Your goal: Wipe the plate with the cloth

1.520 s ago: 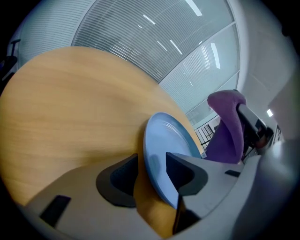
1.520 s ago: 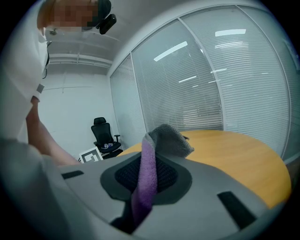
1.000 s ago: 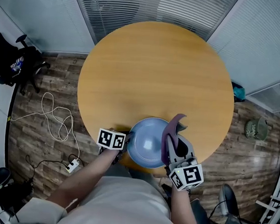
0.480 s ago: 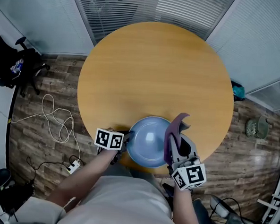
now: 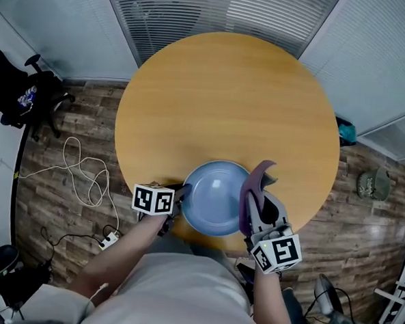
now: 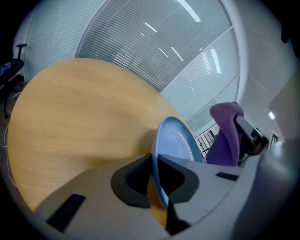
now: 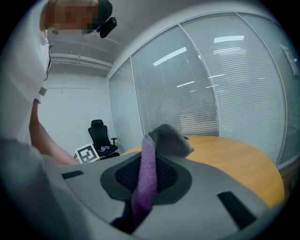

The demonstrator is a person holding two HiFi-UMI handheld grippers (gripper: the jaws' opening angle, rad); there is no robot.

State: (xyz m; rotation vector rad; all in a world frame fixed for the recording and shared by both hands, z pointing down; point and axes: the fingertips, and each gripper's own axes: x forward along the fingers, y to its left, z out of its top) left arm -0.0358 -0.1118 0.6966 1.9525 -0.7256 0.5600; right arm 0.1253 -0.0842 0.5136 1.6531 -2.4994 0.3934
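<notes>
A pale blue plate (image 5: 214, 196) is held tilted above the near edge of the round wooden table (image 5: 227, 98). My left gripper (image 5: 180, 196) is shut on the plate's left rim; in the left gripper view the plate (image 6: 176, 145) stands edge-on between the jaws, lifted off the table. My right gripper (image 5: 253, 199) is shut on a purple cloth (image 5: 253, 188), just right of the plate. In the right gripper view the cloth (image 7: 150, 171) rises from between the jaws and folds over at its grey top.
A black office chair (image 5: 22, 89) stands at the far left, also in the right gripper view (image 7: 101, 136). A white cable (image 5: 85, 175) with a power strip lies on the wooden floor left of the table. Glass walls with blinds enclose the far side.
The left gripper has lifted and tilted the plate up off the table, so it looks larger and a little farther from me. The right gripper with the cloth has stayed put.
</notes>
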